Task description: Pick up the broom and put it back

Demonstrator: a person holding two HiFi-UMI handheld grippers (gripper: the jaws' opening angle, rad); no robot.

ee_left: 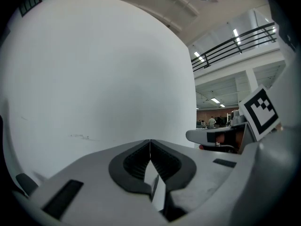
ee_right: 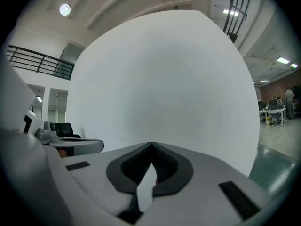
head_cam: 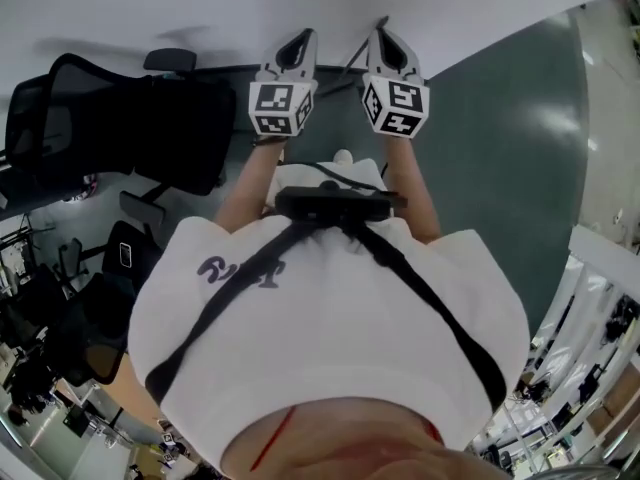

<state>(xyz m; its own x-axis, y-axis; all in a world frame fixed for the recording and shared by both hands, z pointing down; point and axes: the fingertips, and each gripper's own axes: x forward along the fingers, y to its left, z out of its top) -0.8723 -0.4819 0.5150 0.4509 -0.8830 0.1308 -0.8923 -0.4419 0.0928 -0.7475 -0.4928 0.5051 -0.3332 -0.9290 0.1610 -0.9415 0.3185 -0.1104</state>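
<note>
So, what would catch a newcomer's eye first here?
The left gripper and right gripper, jaws shut on nothing, are held out side by side in front of the person. A plain white wall fills both gripper views right ahead of them. Black office chairs stand at the head view's left.

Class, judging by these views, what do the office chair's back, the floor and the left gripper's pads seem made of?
Office chair: black back, apparently mesh fabric, slightly see-through.
Floor: smooth green coating, semi-gloss; lamps reflect in it.
Left gripper pads: dark, ribbed, matt, probably rubber.
</note>
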